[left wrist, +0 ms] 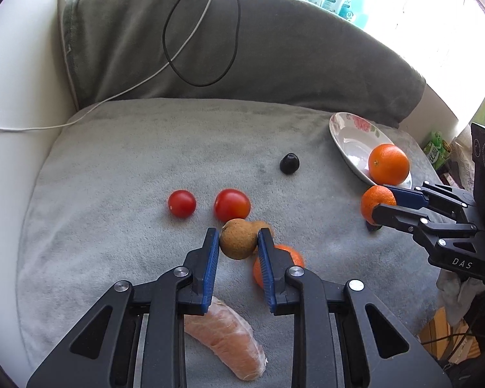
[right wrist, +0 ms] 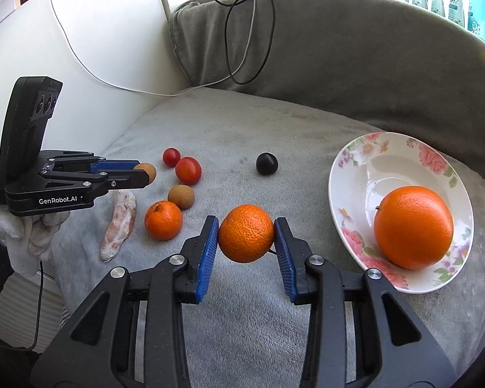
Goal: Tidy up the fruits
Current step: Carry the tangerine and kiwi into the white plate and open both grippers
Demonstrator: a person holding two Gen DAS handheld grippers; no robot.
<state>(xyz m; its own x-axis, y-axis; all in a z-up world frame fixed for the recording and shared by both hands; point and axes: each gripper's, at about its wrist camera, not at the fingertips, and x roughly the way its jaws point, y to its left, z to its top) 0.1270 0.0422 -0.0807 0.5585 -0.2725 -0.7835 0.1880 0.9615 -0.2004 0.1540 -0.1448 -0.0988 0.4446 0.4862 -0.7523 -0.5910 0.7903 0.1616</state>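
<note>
A grey plush cushion serves as the work surface, with a darker grey backrest curving behind it and a white wall along the left side. Open fleece lies at the near middle and toward the back; the fruit clusters left of centre, and the plate sits tilted at the right edge.

The left gripper points steeply down, its blue ribbed pads pinching a small round brown fruit lifted just above the cushion. A gloved hand holds it from below. The right gripper also angles down, pads pressed on a dimpled mandarin, clear of the fabric and just left of the plate.

On the white, flower-rimmed plate rests a big smooth orange. Left on the cushion: two glossy red tomatoes touching in the right wrist view, a dark plum-like fruit alone toward the back, a second brown fruit just beside another mandarin, and a pale pink peeled citrus segment, long and curved, nearest the left edge. A black cable and a white cable drape over the backrest.
</note>
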